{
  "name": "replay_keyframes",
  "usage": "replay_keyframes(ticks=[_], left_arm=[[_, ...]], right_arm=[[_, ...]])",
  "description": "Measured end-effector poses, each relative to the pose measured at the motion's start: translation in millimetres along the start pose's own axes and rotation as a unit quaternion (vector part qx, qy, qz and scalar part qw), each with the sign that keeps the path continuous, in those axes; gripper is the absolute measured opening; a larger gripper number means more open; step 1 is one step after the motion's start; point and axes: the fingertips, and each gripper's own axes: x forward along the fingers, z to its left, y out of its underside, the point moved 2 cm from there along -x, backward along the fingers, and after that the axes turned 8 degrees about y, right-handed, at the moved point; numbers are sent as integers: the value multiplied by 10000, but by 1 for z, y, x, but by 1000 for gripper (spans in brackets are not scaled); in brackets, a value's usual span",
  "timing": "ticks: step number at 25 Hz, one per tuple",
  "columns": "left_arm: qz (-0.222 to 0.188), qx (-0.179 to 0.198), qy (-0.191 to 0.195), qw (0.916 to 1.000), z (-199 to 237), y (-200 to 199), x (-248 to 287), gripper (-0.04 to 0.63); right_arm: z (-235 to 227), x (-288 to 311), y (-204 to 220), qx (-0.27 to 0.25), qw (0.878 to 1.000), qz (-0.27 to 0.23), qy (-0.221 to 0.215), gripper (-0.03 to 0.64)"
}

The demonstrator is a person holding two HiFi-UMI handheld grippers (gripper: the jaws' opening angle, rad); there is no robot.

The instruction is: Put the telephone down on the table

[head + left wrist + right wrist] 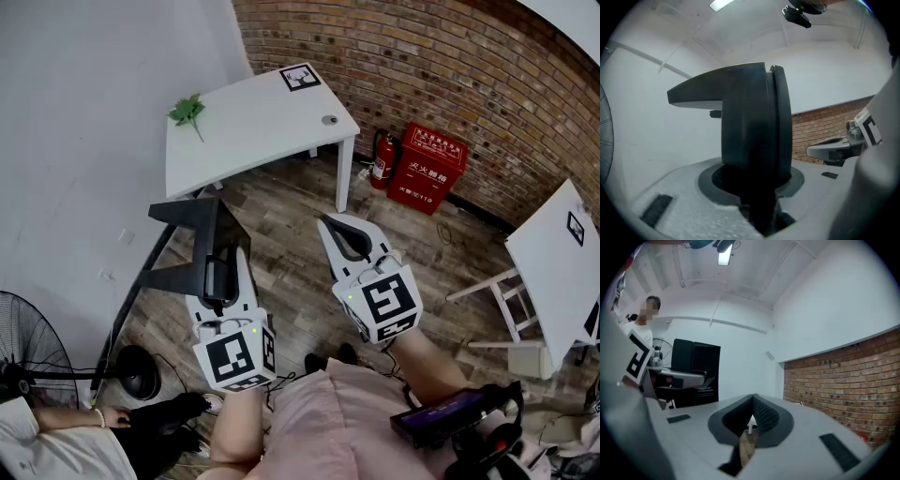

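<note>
Left gripper has its jaws clamped on the phone, only part way closed since the black body fills the gap. In the left gripper view the phone stands upright between the pads, with a flat wedge sticking out to the left. So it isn't on the table yet. It's up in the air over the wood floor, on the near side of the table and a bit left of it.

Right gripper is closed all the way with nothing in it; its own view shows the pads meeting. It sits just right of the left one, both pointing level.

The table has a leaf sprig at its left end. A fire extinguisher and a red box stand by the brick wall, far right.
</note>
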Motion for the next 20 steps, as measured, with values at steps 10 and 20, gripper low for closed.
replay_keyframes(ticks=[10,20], left_arm=[[57,27,37,10000,1,2,1,163],[326,17,742,9967,-20,6,12,163]], right_arm=[[4,1,2,13,10000,15,-29,3],[-6,-6,3,412,9985,46,-353,6]])
